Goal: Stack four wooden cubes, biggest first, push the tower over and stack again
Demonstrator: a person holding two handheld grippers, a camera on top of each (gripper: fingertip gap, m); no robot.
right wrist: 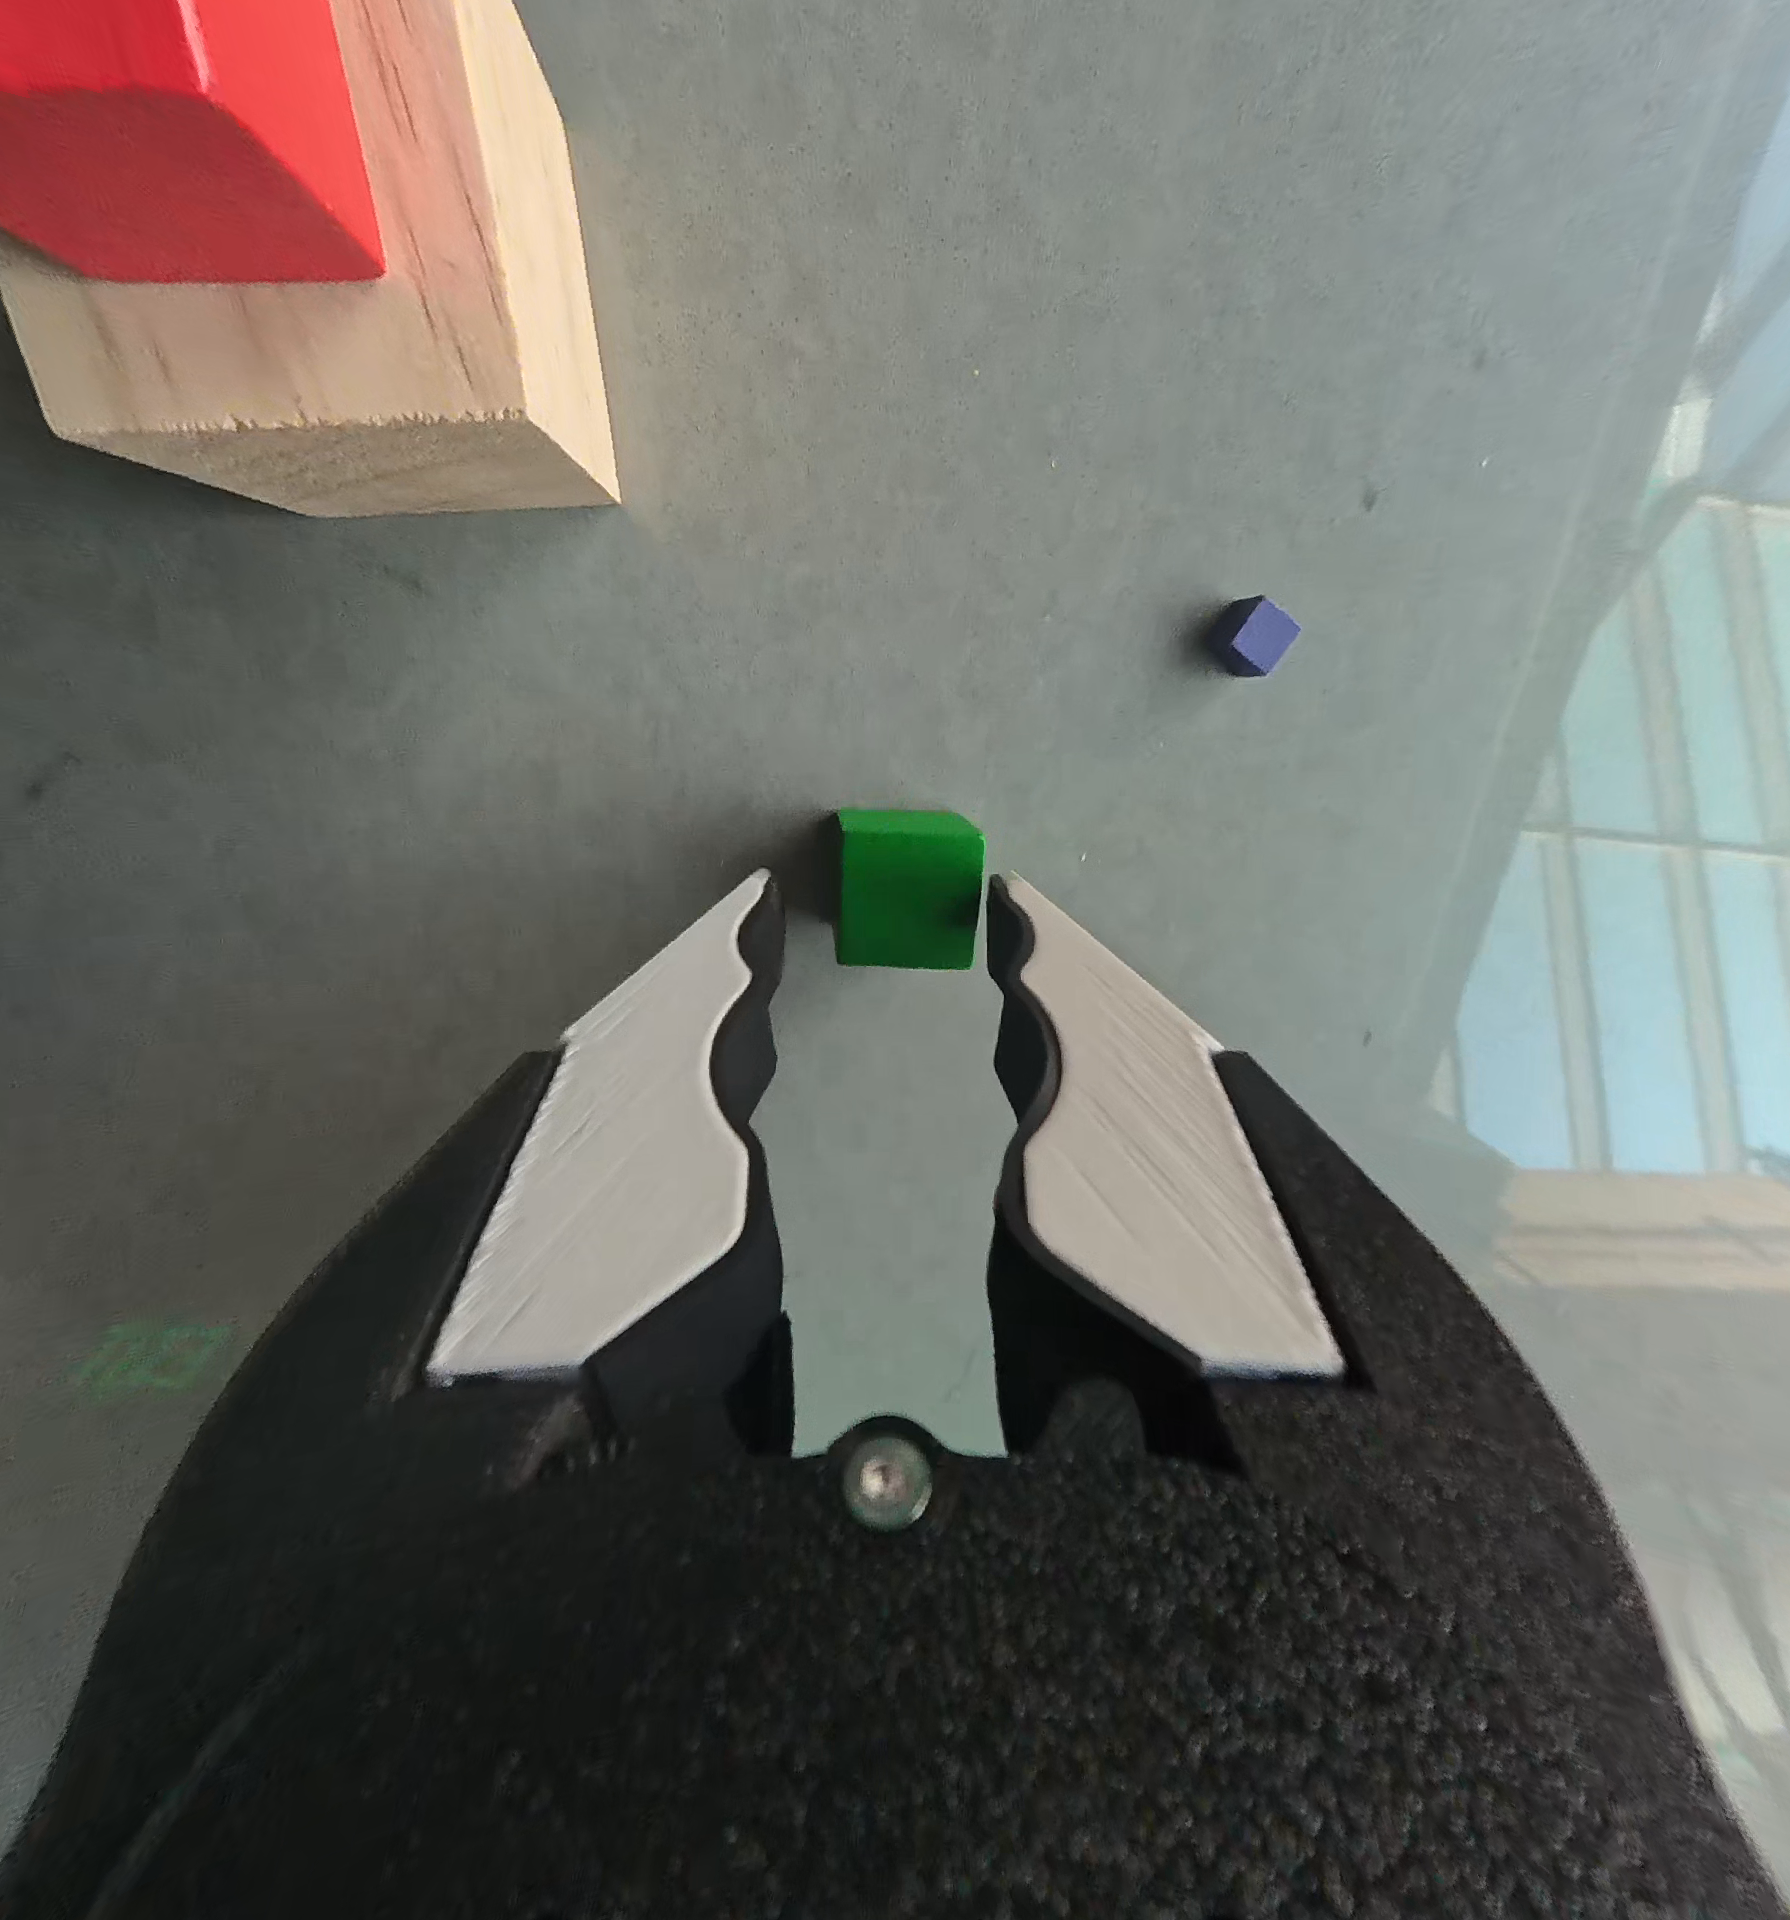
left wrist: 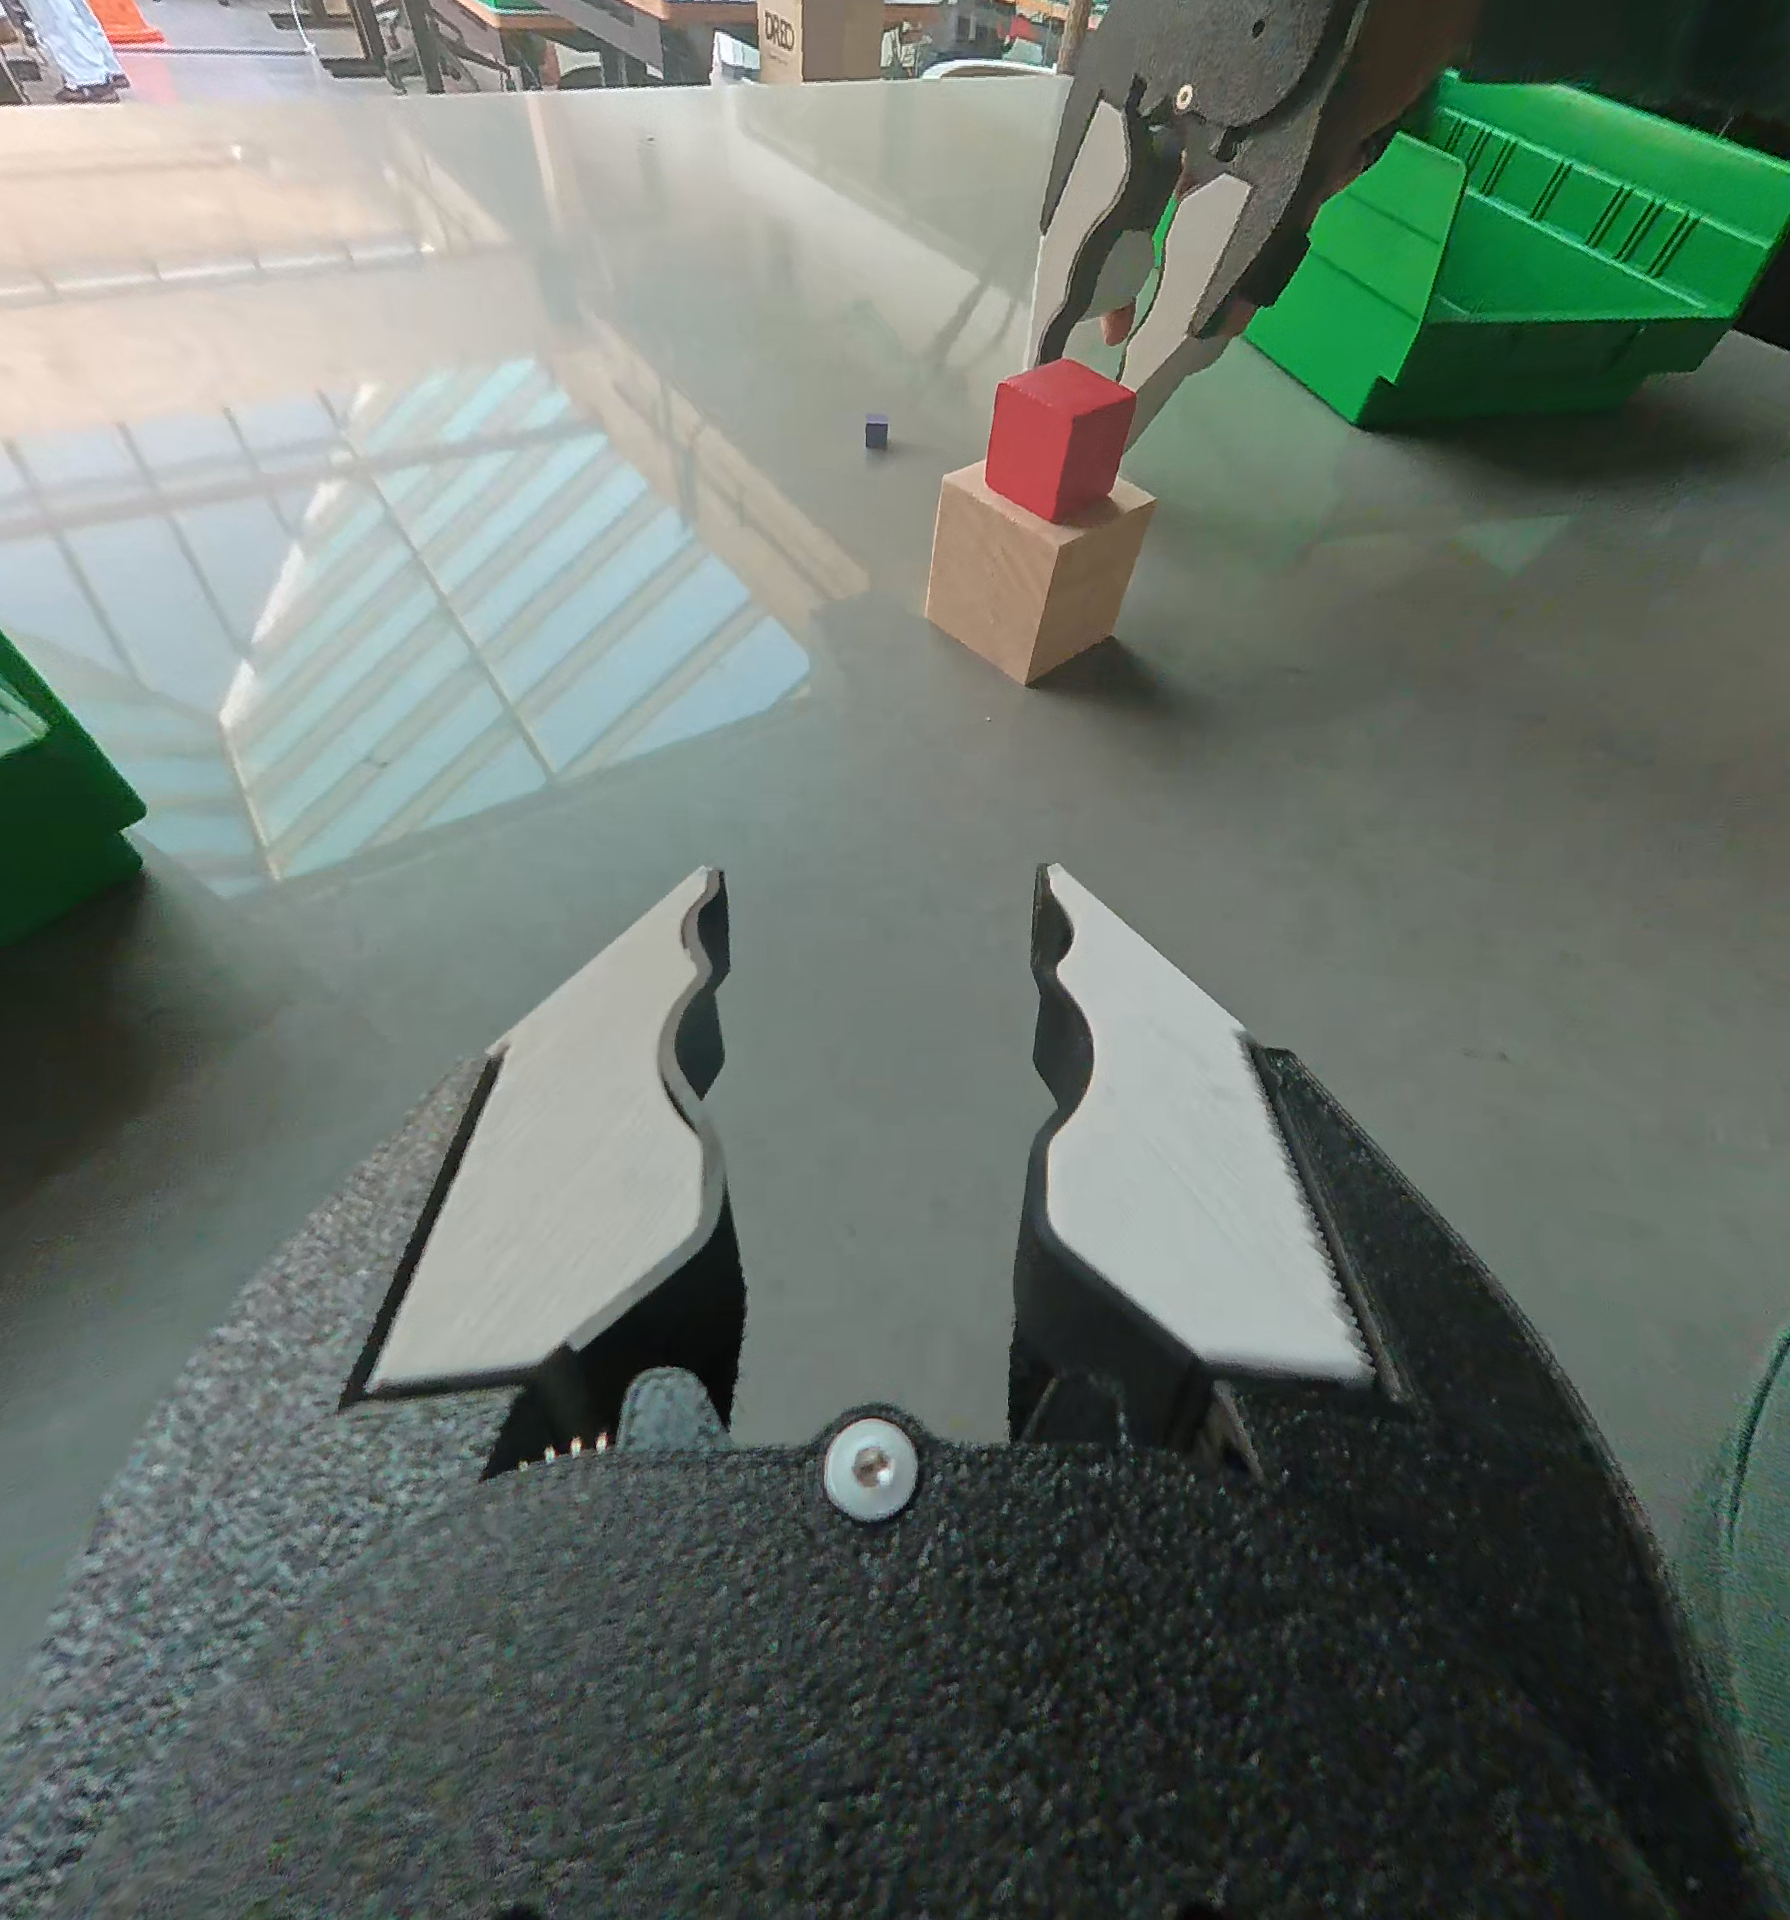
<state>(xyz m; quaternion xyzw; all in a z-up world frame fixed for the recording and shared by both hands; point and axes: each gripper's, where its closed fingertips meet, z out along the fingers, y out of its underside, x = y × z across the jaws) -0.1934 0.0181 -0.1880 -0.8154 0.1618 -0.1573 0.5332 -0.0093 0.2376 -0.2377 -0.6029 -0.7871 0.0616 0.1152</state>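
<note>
My right gripper [right wrist: 886, 883] is open and points down at the grey table [right wrist: 922, 416]. Its fingertips straddle a small green cube [right wrist: 906, 888] that lies on the table. The right finger is against the cube and a gap shows on the left. A red cube [right wrist: 143, 156] sits on a larger plain wooden block [right wrist: 351, 343] at the upper left. My left gripper [left wrist: 875, 883] is open and empty, low over the table. Ahead of it stands the red cube [left wrist: 1057, 442] on the wooden block [left wrist: 1026, 582], with the right gripper [left wrist: 1090, 353] just behind; the green cube is hidden there.
A tiny dark blue cube [right wrist: 1252, 636] lies to the right of the green cube and also shows in the left wrist view [left wrist: 876, 431]. A green plastic bin [left wrist: 1556, 270] stands at the far right and another green bin [left wrist: 8, 790] at the left edge. The table [left wrist: 1390, 831] is glossy. Tip to tip, the grippers are about 30 cm apart.
</note>
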